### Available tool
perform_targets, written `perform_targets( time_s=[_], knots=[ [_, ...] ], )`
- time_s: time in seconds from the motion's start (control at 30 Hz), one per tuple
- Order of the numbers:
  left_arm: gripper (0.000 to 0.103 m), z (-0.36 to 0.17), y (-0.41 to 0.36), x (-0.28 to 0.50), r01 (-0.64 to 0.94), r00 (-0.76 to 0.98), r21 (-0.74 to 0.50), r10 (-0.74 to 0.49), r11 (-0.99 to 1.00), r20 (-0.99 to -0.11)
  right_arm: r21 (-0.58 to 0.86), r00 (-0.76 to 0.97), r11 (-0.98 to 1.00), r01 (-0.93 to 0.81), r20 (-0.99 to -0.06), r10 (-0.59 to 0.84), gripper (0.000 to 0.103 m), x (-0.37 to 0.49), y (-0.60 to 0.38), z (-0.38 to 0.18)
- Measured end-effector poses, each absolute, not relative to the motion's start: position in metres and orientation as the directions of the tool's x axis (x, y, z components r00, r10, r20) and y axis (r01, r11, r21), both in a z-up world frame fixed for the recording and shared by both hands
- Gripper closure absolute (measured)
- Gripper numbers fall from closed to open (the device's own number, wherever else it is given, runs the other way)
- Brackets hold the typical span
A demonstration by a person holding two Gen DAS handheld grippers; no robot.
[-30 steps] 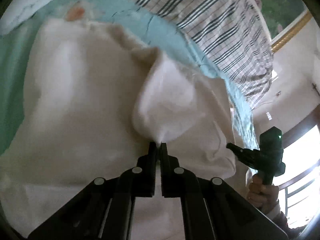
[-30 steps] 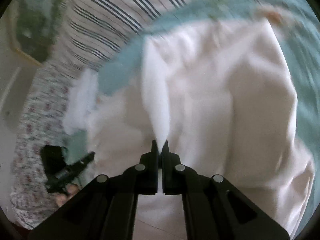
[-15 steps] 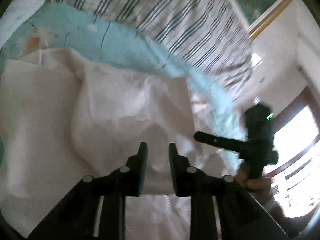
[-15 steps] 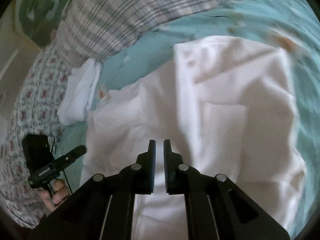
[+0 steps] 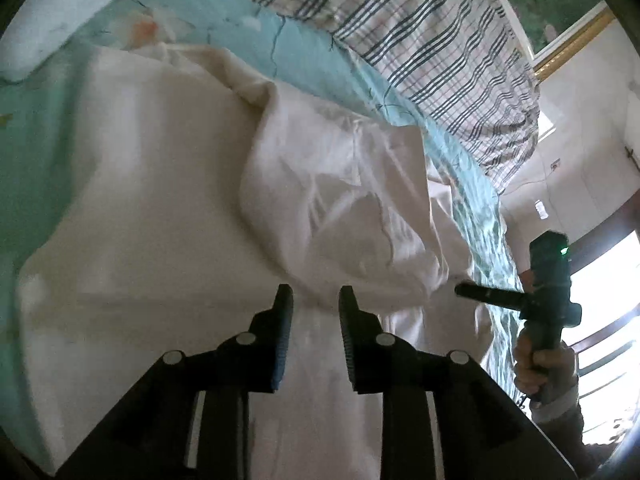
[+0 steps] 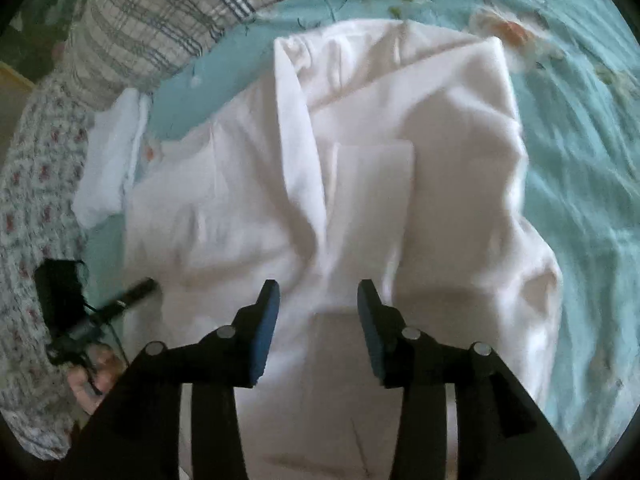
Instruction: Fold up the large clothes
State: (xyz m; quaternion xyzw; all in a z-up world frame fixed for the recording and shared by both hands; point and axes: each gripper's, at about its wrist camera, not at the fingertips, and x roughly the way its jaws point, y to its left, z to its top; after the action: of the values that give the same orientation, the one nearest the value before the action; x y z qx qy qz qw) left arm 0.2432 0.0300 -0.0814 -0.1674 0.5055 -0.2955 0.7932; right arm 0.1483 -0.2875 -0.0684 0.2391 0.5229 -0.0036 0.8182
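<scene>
A large white garment [image 5: 160, 160] lies spread on a teal bedsheet [image 5: 32, 140], one flap folded over toward the right. In the right wrist view the same garment [image 6: 448, 120] shows a chest pocket [image 6: 372, 184] and a long front edge. My left gripper [image 5: 315, 294] hovers over the cloth, its jaws opening with nothing pinched between them. My right gripper [image 6: 319, 286] is also opening above the garment's middle, its pads clear of the fabric. Each gripper appears in the other's view: the right one [image 5: 480, 292] at the garment's right edge, the left one [image 6: 128, 296] at its left edge.
A plaid quilt [image 5: 420, 20] is bunched along the far side of the bed, also seen as the plaid quilt [image 6: 160, 12]. A small folded white cloth [image 6: 108, 168] lies beside the garment. A hand [image 5: 540, 364] holds the right gripper near a bright window [image 5: 608, 300]. A floral sleeve [image 6: 32, 200] fills the left edge.
Both grippers were shut on raised pinches of the white garment a second ago. They have let go and opened, and the cloth has dropped flat onto the bed.
</scene>
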Motion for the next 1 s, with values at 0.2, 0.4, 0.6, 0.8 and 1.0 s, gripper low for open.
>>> perform_targets(
  time_s=[0.2, 0.4, 0.6, 0.8, 1.0],
  knots=[
    [0.07, -0.067, 0.082, 0.188, 0.277, 0.357, -0.49, -0.562, 0.827, -0.746, 0.289, 0.242, 0.943, 0.166, -0.939, 0.245, 0.061, 0.105, -0.269, -0.087],
    [0.052, -0.057, 0.147, 0.129, 0.215, 0.429, -0.431, -0.481, 0.876, -0.765, 0.184, 0.175, 0.974, 0.132, -0.972, 0.159, 0.055, 0.021, -0.282, -0.068],
    [0.047, -0.078, 0.192, 0.079, 0.146, 0.416, -0.452, -0.469, 0.88, -0.779, 0.316, 0.379, 0.925, 0.213, -0.899, 0.22, 0.04, -0.04, -0.317, -0.048],
    [0.043, -0.106, 0.208, 0.046, 0.124, 0.363, -0.536, -0.541, 0.835, -0.759, 0.443, 0.474, 0.835, 0.327, -0.841, 0.261, 0.04, -0.066, -0.337, -0.079],
    [0.044, -0.116, 0.186, 0.03, 0.171, 0.297, -0.682, -0.697, 0.711, -0.653, 0.643, 0.551, 0.733, 0.224, -0.704, 0.449, 0.039, -0.073, -0.324, -0.096]
  ],
)
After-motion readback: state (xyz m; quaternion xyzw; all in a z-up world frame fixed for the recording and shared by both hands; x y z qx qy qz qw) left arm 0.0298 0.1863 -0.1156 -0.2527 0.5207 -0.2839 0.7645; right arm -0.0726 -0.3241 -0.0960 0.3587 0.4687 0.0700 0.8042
